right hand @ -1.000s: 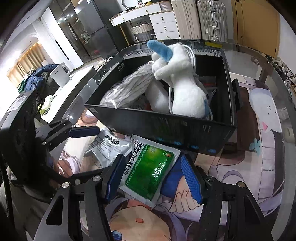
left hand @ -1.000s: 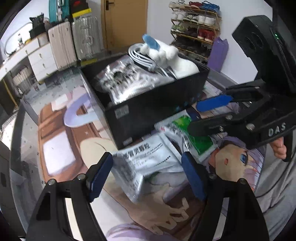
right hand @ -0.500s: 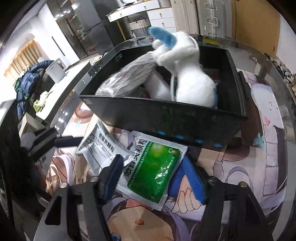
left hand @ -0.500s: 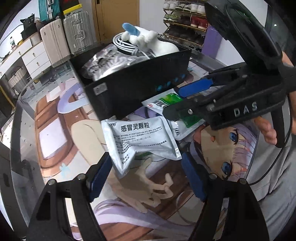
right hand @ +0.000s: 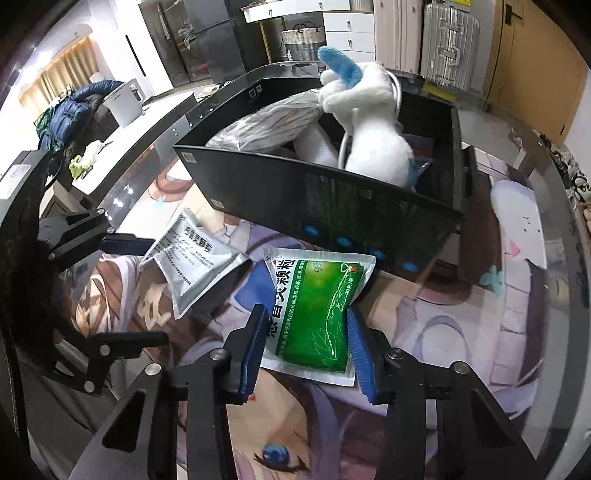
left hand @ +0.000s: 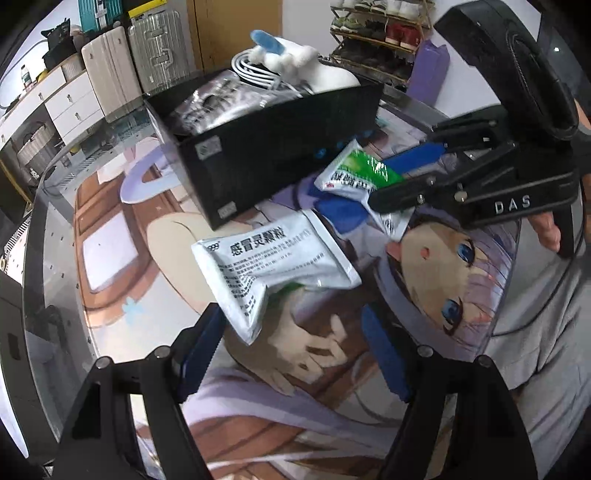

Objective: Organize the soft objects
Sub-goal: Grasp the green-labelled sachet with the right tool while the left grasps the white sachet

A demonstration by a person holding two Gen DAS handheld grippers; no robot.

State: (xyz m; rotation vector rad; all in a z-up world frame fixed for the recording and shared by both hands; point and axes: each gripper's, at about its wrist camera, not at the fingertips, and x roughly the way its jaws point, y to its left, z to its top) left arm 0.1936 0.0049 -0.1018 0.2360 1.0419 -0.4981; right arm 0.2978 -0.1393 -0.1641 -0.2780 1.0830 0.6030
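A green medicine pouch (right hand: pixel 317 314) lies on the printed mat in front of a black box (right hand: pixel 332 206). My right gripper (right hand: pixel 306 345) has its blue pads against both sides of the pouch, lifting its near end; it also shows in the left wrist view (left hand: pixel 356 173). A silver medicine pouch (left hand: pixel 269 266) lies on the mat just ahead of my left gripper (left hand: pixel 295 358), which is open and empty. The silver pouch also shows in the right wrist view (right hand: pixel 192 262). The box holds a white plush toy (right hand: pixel 369 136) with a blue ear, a grey bag (right hand: pixel 266 125) and white cable.
The printed anime mat (left hand: pixel 443 288) covers a glass table. Suitcases (left hand: pixel 122 62), white drawers and a shoe rack (left hand: pixel 380 33) stand behind the table. A counter with a jacket (right hand: pixel 70 114) lies to the left in the right wrist view.
My right gripper has closed from open onto the green pouch and tilted it up. My left gripper has drawn back from the silver pouch, which now lies farther ahead.
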